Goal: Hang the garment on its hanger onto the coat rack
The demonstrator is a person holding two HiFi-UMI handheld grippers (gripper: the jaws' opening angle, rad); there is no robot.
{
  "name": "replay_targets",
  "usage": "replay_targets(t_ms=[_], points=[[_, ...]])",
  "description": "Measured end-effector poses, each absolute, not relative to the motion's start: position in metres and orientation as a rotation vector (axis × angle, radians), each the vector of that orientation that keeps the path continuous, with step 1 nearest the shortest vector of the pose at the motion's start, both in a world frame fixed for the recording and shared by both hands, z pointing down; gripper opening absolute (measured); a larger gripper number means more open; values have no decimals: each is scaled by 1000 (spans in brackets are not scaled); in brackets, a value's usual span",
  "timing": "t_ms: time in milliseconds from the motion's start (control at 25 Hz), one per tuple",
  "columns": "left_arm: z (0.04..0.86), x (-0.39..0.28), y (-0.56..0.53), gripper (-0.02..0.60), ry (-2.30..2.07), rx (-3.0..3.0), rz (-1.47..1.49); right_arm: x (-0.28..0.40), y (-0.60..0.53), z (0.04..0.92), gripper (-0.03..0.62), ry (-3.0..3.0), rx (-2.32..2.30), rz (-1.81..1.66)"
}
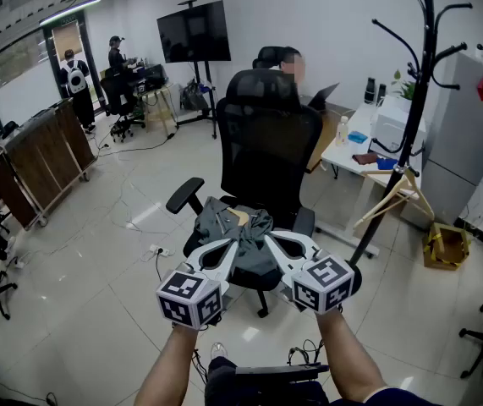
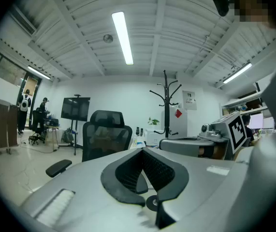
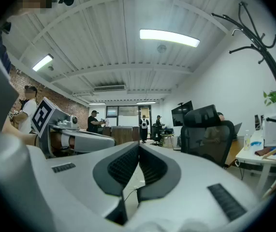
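A crumpled grey garment (image 1: 217,218) lies on the seat of a black mesh office chair (image 1: 266,134). A wooden hanger (image 1: 397,194) hangs low against the pole of the black coat rack (image 1: 416,91), to the right of the chair. My left gripper (image 1: 231,245) and right gripper (image 1: 271,237) are held side by side just above the garment. Both are shut, with nothing between the jaws. In the left gripper view the gripper (image 2: 141,151) points towards the chair (image 2: 106,132) and the rack (image 2: 166,100). In the right gripper view the closed gripper (image 3: 138,146) has the chair (image 3: 208,134) to its right.
A white desk (image 1: 355,138) with a person seated at it stands behind the chair. A grey cabinet (image 1: 469,134) and a cardboard box (image 1: 446,245) are at the right. A TV on a stand (image 1: 194,32) is at the back. Wooden partitions (image 1: 46,150) and people are at the left.
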State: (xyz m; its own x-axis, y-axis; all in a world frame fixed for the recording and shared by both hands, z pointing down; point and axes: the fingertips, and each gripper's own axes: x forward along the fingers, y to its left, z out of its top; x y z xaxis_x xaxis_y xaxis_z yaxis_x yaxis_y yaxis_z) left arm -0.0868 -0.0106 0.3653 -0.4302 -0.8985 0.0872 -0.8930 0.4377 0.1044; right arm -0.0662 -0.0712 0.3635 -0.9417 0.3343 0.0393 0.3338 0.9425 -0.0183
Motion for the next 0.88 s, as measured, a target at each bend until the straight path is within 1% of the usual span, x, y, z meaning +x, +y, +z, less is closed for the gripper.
replay_targets(t_ms=[160, 400, 600, 880], points=[[365, -99, -11, 2, -2560, 1595, -63, -77, -74, 365, 14, -3053, -526, 15], [380, -135, -22, 2, -2540, 1599, -82, -109, -87, 377, 14, -3040, -499, 7], [391, -187, -36, 1, -2499, 1637, -98, -153, -106, 387, 14, -3023, -413, 4], [408, -278, -53, 2, -2435, 1679, -90, -238, -121, 397, 14, -3005, -324, 25]])
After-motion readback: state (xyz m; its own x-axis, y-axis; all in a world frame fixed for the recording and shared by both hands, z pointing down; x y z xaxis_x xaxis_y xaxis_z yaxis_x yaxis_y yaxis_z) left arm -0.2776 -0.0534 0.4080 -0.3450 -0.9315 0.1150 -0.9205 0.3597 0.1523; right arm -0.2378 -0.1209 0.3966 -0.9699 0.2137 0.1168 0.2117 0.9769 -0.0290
